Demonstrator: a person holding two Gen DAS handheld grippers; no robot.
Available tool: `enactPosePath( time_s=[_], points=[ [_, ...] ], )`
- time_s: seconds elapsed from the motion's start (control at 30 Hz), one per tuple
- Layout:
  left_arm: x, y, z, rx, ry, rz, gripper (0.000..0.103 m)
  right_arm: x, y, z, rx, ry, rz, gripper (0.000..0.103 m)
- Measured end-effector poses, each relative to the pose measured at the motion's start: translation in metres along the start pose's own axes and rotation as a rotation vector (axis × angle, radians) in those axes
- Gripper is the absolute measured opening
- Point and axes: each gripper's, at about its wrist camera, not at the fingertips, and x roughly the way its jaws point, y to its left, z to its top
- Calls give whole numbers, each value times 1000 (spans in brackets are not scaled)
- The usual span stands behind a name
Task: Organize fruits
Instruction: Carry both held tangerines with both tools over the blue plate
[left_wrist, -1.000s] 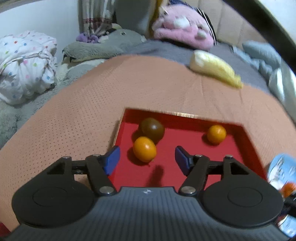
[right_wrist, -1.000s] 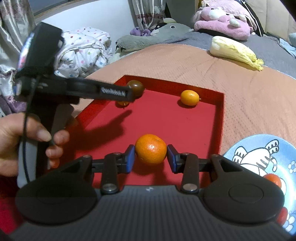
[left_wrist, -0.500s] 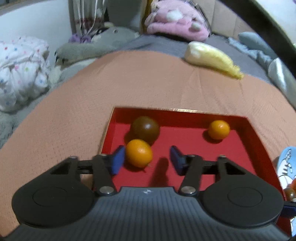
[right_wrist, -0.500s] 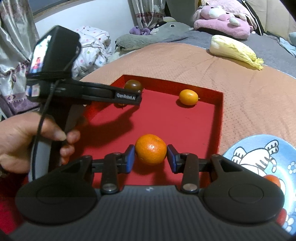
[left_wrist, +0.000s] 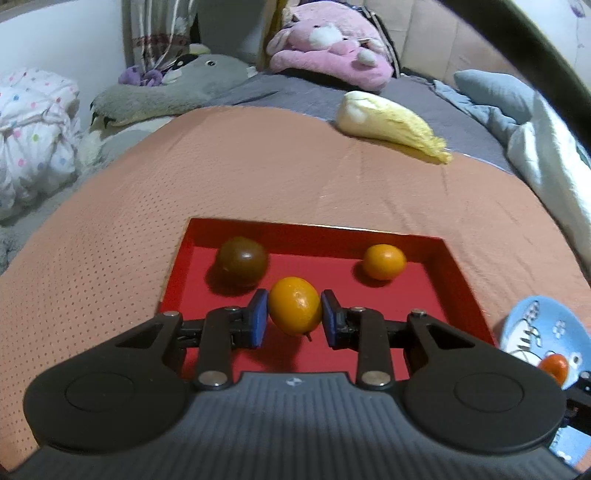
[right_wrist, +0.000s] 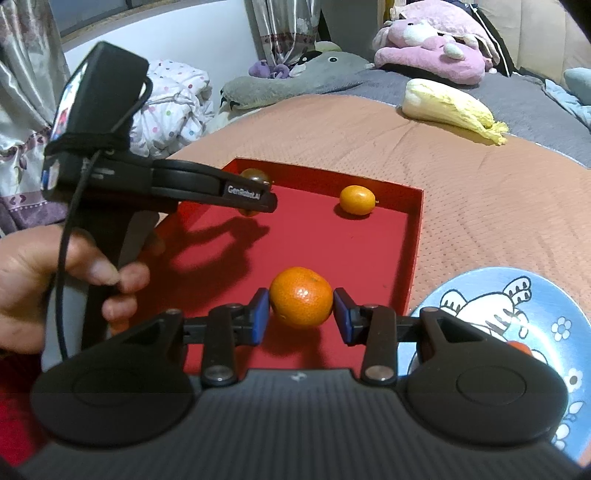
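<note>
My left gripper clamps a yellow-orange kumquat between its blue pads, the fruit held just above the floor of the red tray. My right gripper is closed on a mandarin, gripped at both sides over the near part of the same tray. Behind the left tool, a dark brown fruit sits in the tray's far left corner, and a second kumquat lies toward the far right, well apart from it. Beside the tray's right edge rests a blue cartoon plate carrying a small orange-red fruit. The tray sits on a salmon perforated mat; a napa cabbage lies at its far edge, with a pink plush toy behind it.
</note>
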Motion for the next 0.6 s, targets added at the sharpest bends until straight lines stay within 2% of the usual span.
enactPosePath(
  time_s=[0.6],
  points=[
    [-37,-72,-4,137,-46,-104,36,-50,-18,-8,7,-55,-74,41]
  ],
)
